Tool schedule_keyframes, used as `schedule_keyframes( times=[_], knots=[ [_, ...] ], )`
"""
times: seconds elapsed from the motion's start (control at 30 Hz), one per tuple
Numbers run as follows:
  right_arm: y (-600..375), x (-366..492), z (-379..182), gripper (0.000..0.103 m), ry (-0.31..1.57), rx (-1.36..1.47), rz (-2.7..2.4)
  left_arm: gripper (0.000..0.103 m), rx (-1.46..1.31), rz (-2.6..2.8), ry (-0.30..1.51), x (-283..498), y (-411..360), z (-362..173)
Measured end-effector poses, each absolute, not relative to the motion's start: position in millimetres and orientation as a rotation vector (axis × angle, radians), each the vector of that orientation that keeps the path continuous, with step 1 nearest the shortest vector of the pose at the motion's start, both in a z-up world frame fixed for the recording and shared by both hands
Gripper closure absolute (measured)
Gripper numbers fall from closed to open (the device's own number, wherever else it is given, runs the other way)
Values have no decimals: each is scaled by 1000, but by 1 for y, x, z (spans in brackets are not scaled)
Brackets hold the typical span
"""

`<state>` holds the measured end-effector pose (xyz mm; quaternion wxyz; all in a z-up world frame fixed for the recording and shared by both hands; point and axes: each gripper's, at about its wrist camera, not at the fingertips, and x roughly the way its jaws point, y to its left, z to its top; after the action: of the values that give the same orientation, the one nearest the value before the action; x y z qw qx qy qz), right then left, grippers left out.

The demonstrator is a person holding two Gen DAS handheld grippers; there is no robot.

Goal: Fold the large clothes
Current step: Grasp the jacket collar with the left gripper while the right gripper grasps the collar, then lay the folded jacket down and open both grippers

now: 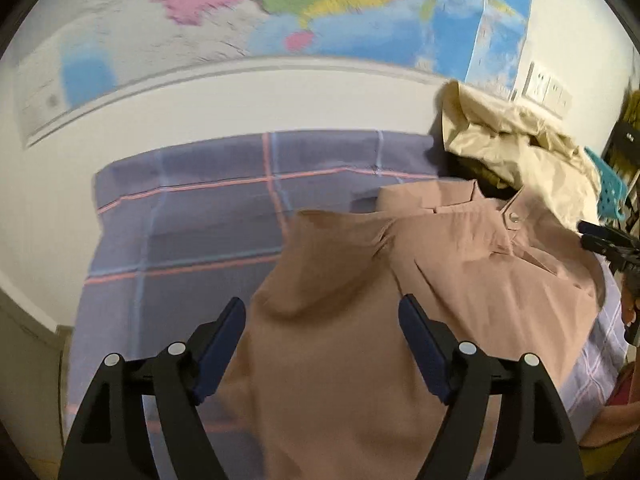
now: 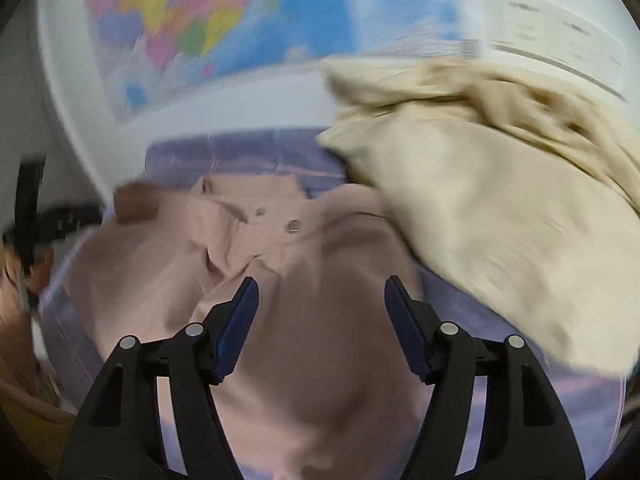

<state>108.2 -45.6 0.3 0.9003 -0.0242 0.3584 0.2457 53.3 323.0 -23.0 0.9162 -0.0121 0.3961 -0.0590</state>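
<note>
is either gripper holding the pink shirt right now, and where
Nothing is held. The left gripper and right gripper both stand open above the pink shirt, pads clear of the cloth.

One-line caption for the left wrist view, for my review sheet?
Open left gripper above a pink shirt on a plaid sheet, cream garment heaped behind, wall map beyond.

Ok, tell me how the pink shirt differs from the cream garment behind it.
The pink shirt is dusty pink, the cream garment pale beige. The pink shirt lies spread out with its collar and snap buttons showing; the cream garment is bunched in a crumpled heap. The pink shirt sits under both open grippers; the cream garment lies farther back by the wall. Both rest on the purple plaid sheet.
</note>
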Motion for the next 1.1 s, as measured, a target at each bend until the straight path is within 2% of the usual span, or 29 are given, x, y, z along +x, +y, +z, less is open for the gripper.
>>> schedule_keyframes(
  times=[0.1,0.17,0.2,0.23,0.27,0.3,0.37,0.4,0.47,0.53,0.63,0.73,0.8,0.87,0.9,0.97,1.1],
  knots=[
    [-13,140,-21,29,816,-145,494,30,-36,-95,885,85,323,-39],
    [-1,156,-34,28,840,-197,459,53,-53,-78,943,104,327,-51],
    [3,164,-40,31,860,-209,460,57,-60,-74,959,107,331,-55],
    [2,165,-44,37,863,-209,458,61,-77,-71,975,114,334,-59],
    [1,168,-47,54,863,-211,460,61,-92,-70,977,117,337,-60],
    [3,170,-46,78,867,-208,484,63,-109,-70,977,120,341,-59],
    [1,172,-40,98,860,-188,492,73,-146,-73,974,123,349,-56],
    [1,173,-36,100,848,-186,497,75,-154,-74,971,124,351,-54],
    [-6,172,-20,101,805,-150,500,83,-172,-70,962,127,354,-49],
    [-17,173,-1,101,749,-84,510,85,-193,-73,955,130,356,-43],
    [-31,183,17,101,674,-13,493,85,-205,-73,911,129,358,-35],
    [-24,203,-4,101,754,-33,475,83,-197,-36,925,136,358,-39],
    [-15,215,-27,100,831,-54,469,78,-175,-8,959,143,358,-50],
    [-12,220,-40,95,862,-59,464,67,-145,28,988,145,359,-60],
    [-13,221,-41,94,863,-48,465,59,-147,43,990,145,361,-62],
    [-22,218,-38,92,856,-16,477,57,-158,37,970,138,364,-60],
    [-40,209,-26,73,829,14,498,48,-124,80,897,115,365,-43]
  ],
)
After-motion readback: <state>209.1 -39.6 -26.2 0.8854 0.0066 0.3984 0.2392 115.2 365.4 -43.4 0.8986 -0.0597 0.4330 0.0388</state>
